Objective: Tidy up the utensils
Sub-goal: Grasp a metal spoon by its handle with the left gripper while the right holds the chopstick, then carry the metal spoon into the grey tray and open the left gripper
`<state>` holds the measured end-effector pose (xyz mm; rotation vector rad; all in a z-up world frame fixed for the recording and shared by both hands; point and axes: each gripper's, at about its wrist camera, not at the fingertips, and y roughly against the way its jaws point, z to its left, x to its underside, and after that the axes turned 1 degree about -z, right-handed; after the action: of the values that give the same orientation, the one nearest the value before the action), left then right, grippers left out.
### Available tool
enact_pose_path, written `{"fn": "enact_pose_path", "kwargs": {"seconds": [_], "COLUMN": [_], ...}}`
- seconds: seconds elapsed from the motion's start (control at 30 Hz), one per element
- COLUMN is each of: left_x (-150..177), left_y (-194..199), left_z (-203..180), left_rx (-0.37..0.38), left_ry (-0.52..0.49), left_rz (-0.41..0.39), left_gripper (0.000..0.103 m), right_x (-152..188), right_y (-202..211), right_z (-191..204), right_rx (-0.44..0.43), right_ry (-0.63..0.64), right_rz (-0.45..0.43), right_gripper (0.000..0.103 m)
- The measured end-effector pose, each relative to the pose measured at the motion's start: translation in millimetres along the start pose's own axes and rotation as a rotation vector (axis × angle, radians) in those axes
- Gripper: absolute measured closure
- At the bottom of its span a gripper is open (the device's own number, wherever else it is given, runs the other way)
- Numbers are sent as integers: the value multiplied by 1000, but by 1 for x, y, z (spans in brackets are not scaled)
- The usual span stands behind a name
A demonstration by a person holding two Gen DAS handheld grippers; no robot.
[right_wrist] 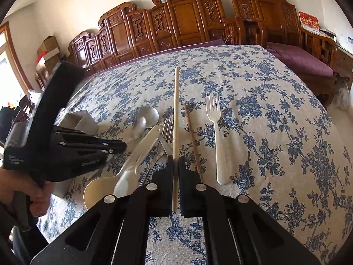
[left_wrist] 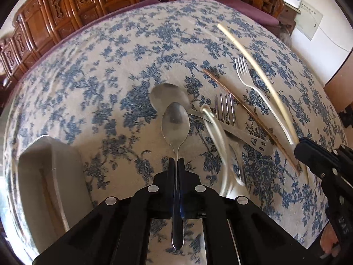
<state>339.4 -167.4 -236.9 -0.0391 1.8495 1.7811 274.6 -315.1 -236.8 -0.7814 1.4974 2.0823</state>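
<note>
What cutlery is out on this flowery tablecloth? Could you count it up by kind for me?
Spoons: 3 (slim steel spoon, round steel spoon, cream spoon; the pile may hide another)
Forks: 2 (steel fork, white fork)
Chopsticks: 2 (pale chopstick, brown chopstick)
Total: 7

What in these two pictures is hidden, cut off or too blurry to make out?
- Metal container: left wrist view, cut by the edge; its inside is unseen.
- Utensil pile: right wrist view, the left tool covers part of it.
- White ladle: left wrist view, motion-blurred.
- Pale chopstick and brown chopstick: near ends behind the right tool.
</note>
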Motion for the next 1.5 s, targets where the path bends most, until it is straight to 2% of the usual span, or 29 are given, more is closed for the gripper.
{"fn": "enact_pose_path", "kwargs": {"seconds": [0.4,0.87,1.17,1.5], "left_x": [22,48,68,89], "left_y": [56,99,97,60], "left_z": [16,57,97,136], "left_rx": [-37,-86,-124,-158], "left_ry": [-8,48,111,183], "left_rz": [-95,-155,-147,-85], "left_gripper": [101,101,100,100], "right_x": [3,11,20,27], "right_y": [3,19,18,9], "right_z": [28,70,103,106], "right_rx": [-13,-62,-104,-90], "right_ry": [83,160,229,249], "right_rz": [-4,-23,-5,28], "right_gripper": [97,97,97,97]}}
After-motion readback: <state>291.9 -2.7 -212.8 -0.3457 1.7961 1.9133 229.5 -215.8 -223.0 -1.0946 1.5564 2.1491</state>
